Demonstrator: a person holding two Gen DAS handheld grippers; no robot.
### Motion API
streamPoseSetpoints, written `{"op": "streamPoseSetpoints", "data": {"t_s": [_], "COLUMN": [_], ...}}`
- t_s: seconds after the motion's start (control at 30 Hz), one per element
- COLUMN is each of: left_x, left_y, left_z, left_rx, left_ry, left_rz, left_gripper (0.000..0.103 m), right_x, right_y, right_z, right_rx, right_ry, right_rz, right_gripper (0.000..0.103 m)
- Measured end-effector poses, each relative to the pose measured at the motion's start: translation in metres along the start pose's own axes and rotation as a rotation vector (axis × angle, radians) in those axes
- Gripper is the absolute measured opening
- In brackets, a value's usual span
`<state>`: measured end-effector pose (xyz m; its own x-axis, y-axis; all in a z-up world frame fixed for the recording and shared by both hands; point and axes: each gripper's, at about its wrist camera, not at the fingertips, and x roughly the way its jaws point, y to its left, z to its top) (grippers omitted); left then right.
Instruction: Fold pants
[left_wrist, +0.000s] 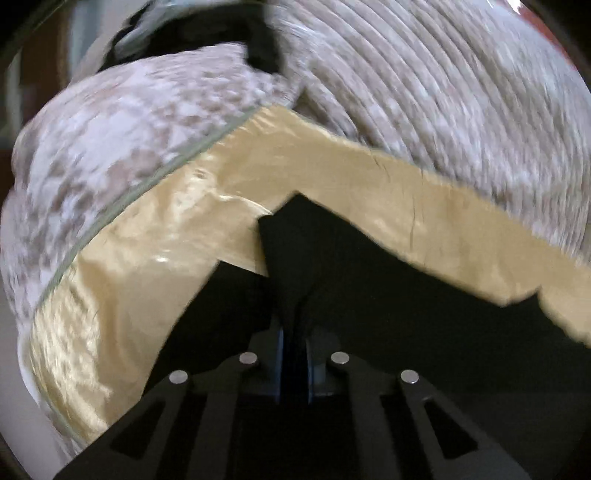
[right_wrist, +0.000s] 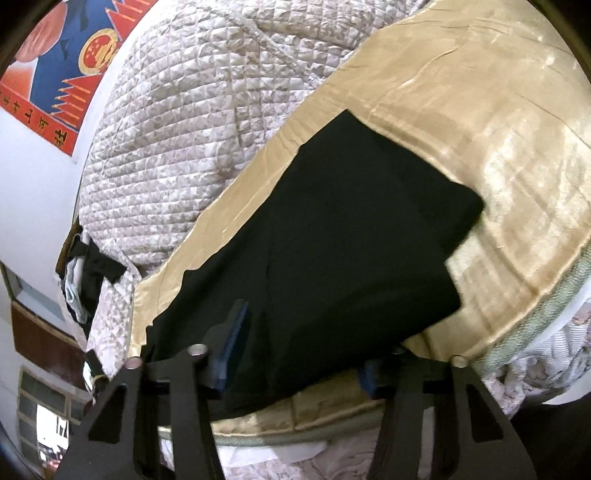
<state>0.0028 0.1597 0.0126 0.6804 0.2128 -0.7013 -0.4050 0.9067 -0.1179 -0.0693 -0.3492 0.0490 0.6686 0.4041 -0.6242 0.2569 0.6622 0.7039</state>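
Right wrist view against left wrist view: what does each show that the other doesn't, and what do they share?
Only the right wrist view shows the red and blue poster on the wall, a window and the right gripper, its jaws standing apart around the pants' near edge. Only the left wrist view shows the left gripper pinched shut on a bunched fold of cloth. Both show the black pants on the gold satin sheet and the pale quilted blanket.

**A bedroom in a home**

A bed carries a glossy golden sheet and a bunched quilted floral blanket. A red-and-blue poster hangs on the white wall, with a window beyond.
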Motion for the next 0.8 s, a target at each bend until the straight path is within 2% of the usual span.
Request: {"op": "streamPoseSetpoints", "data": {"t_s": [0.07, 0.17, 0.2, 0.27, 0.4, 0.57, 0.63, 0.67, 0.8], "left_x": [-0.009, -0.018, -0.018, -0.017, -0.005, 0.003, 0.004, 0.004, -0.016], "left_y": [0.016, 0.035, 0.039, 0.047, 0.057, 0.049, 0.045, 0.044, 0.044], "left_z": [0.002, -0.003, -0.005, -0.008, -0.01, -0.007, -0.004, -0.002, 0.01], "left_rx": [-0.091, -0.177, -0.199, -0.236, -0.31, -0.274, -0.248, -0.24, -0.233], "left_ry": [-0.025, -0.034, -0.029, -0.016, 0.04, 0.052, 0.05, 0.049, 0.011], "left_rz": [-0.044, -0.097, -0.109, -0.134, -0.17, -0.143, -0.132, -0.129, -0.165], "left_gripper": [0.01, 0.01, 0.01, 0.01, 0.01, 0.01, 0.004, 0.004, 0.004], "right_x": [-0.004, -0.01, -0.011, -0.012, -0.012, -0.01, -0.01, -0.009, -0.008], "right_y": [-0.006, -0.009, -0.008, -0.005, -0.002, 0.0, 0.003, 0.005, 0.02], "right_z": [0.002, 0.003, 0.004, 0.004, 0.004, 0.004, 0.007, 0.009, 0.029], "right_rx": [0.022, 0.039, 0.032, 0.013, -0.011, -0.021, -0.032, -0.04, -0.091], "right_ry": [-0.017, -0.046, -0.054, -0.066, -0.066, -0.062, -0.057, -0.052, -0.04], "right_rz": [-0.007, -0.009, -0.016, -0.04, -0.059, -0.07, -0.078, -0.077, -0.052], "right_gripper": [0.035, 0.034, 0.033, 0.021, 0.017, 0.017, 0.016, 0.014, 0.01]}}
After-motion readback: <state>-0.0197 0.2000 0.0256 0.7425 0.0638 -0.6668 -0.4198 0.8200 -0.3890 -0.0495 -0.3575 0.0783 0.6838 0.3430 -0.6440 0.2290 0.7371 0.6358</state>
